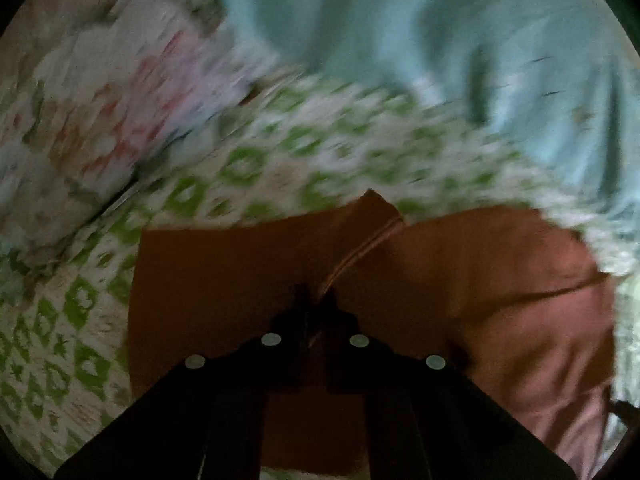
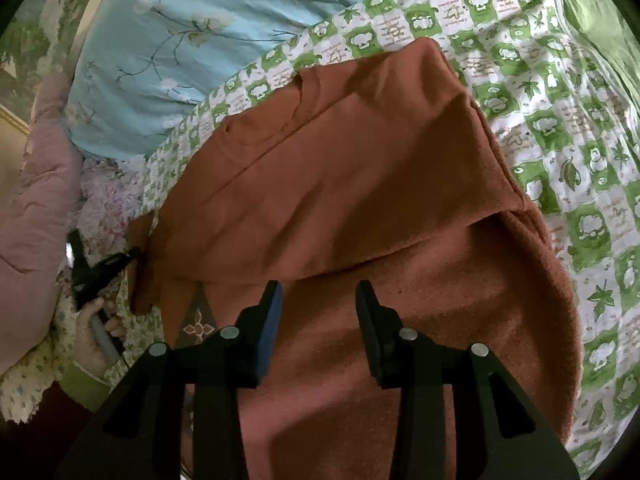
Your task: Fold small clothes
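Observation:
A rust-brown garment (image 2: 360, 168) lies on a green-and-white patterned bedsheet (image 2: 560, 128), with its upper part folded over its fleecy inner side. My right gripper (image 2: 319, 292) is open and empty, just above the garment's near part. My left gripper (image 1: 316, 300) is shut on the garment's edge (image 1: 360, 248), with a seam running up from between its fingers. In the right wrist view the left gripper (image 2: 134, 256) shows at the far left, pinching the garment's left corner. The left wrist view is blurred by motion.
A light blue floral quilt (image 2: 180, 40) lies beyond the garment. A pink quilted cover (image 2: 44, 184) is at the left. A floral pillow or cloth (image 1: 100, 100) is at the upper left in the left wrist view. The person's hand (image 2: 96, 328) holds the left gripper.

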Demonstrator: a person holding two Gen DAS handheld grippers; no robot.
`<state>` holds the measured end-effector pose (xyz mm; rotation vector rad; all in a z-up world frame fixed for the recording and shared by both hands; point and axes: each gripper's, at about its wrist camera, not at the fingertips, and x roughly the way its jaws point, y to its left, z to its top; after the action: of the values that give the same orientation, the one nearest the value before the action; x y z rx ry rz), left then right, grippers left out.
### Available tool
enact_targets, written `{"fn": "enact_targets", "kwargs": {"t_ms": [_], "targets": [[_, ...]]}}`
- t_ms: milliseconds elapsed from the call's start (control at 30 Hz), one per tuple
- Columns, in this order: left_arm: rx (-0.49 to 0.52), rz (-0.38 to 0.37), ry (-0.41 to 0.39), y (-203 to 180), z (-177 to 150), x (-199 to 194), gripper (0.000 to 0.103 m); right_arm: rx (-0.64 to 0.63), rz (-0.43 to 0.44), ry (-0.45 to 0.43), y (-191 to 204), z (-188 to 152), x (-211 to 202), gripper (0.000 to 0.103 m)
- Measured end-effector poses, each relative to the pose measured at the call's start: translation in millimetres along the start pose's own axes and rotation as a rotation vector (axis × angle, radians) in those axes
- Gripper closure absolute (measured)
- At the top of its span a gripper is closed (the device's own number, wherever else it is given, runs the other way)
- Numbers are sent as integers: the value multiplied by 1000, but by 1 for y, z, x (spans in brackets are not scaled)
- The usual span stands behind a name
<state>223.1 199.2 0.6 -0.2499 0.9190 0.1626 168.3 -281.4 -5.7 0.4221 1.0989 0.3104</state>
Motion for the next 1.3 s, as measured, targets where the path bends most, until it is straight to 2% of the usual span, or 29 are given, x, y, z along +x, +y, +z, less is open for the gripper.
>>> {"fn": "enact_targets", "kwargs": {"t_ms": [100, 133, 233, 333, 500, 633, 733, 833, 933, 1000, 1067, 1200, 1267, 1300], "targets": [[-9, -170, -38, -40, 1, -27, 101, 12, 11, 0, -3, -2, 1, 63], [1, -204, -40, -55, 1, -32, 101, 16, 15, -2, -4, -2, 1, 63], [65, -335, -44, -116, -9, -50, 101, 33, 17, -11, -10, -3, -1, 63], [124, -456, -18, -177, -24, -51, 101, 48, 13, -30, -18, -4, -7, 63], [244, -551, 34, -269, -56, -30, 101, 88, -2, -69, -39, -1, -21, 63], [329, -554, 72, -319, -77, -4, 101, 131, -20, -95, -61, 2, -31, 63], [371, -542, 128, -337, -94, 23, 100, 158, -29, -111, -73, 5, -37, 63], [397, -518, 186, -340, -106, 41, 97, 164, -29, -121, -79, 9, -41, 63], [391, -517, 204, -329, -110, 38, 84, 161, -31, -122, -79, 14, -38, 63], [397, -518, 200, -320, -111, 28, 66, 150, -28, -117, -75, 20, -32, 58], [398, -506, 181, -305, -111, 14, 56, 146, -22, -112, -71, 26, -24, 45], [392, -463, 143, -253, -112, -18, 55, 124, 3, -113, -58, 44, -5, 43], [378, -408, 128, -219, -114, -30, 55, 104, 6, -114, -52, 53, 5, 43], [369, -354, 119, -197, -115, -35, 55, 96, -3, -107, -50, 59, 14, 43]]}}
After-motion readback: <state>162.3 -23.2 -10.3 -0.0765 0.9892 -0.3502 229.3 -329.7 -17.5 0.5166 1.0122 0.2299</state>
